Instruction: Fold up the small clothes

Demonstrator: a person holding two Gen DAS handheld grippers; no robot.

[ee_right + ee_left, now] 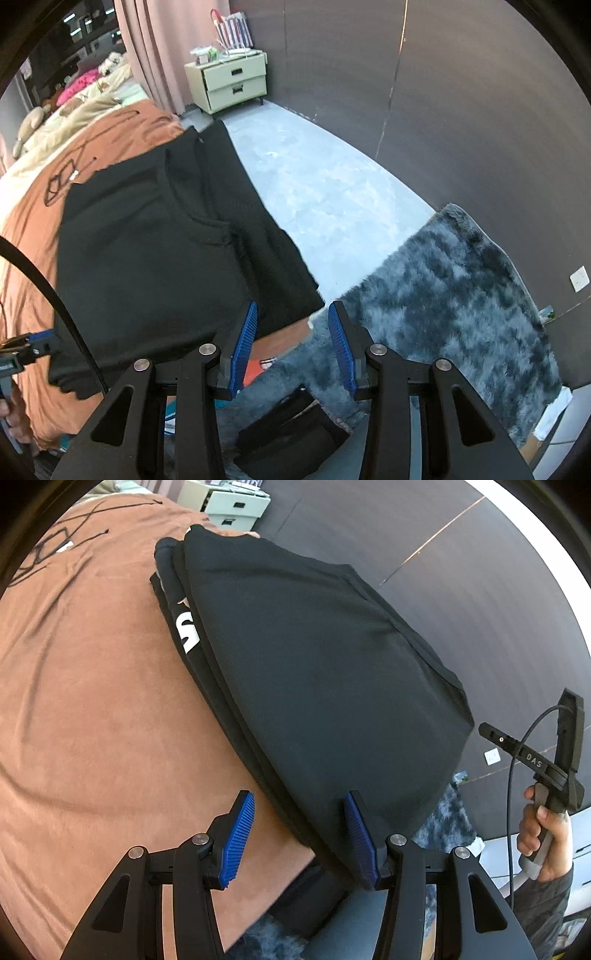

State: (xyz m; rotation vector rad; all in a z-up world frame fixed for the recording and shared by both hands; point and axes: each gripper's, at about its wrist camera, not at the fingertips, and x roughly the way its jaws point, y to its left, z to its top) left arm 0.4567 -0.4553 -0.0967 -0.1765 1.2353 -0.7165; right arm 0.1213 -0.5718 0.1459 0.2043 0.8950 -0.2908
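one folded black knit garment (314, 672) lies at the edge of one brown blanket-covered bed (92, 720). two grippers: left gripper (301, 834) and right gripper (291, 343) both gape, empty.

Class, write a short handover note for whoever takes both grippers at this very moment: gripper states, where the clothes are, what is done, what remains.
Left gripper: open, empty, at the near edge of the black garment.
Right gripper: open, empty, off the garment's corner, over the grey rug.
Clothes: the garment lies folded flat on the brown bedcover, overhanging the bed edge. A black piece with white print lies under it.
Done: the top garment looks folded.
Left: I would square the stack and pull it fully onto the bed. No other clothes to fold are in view.
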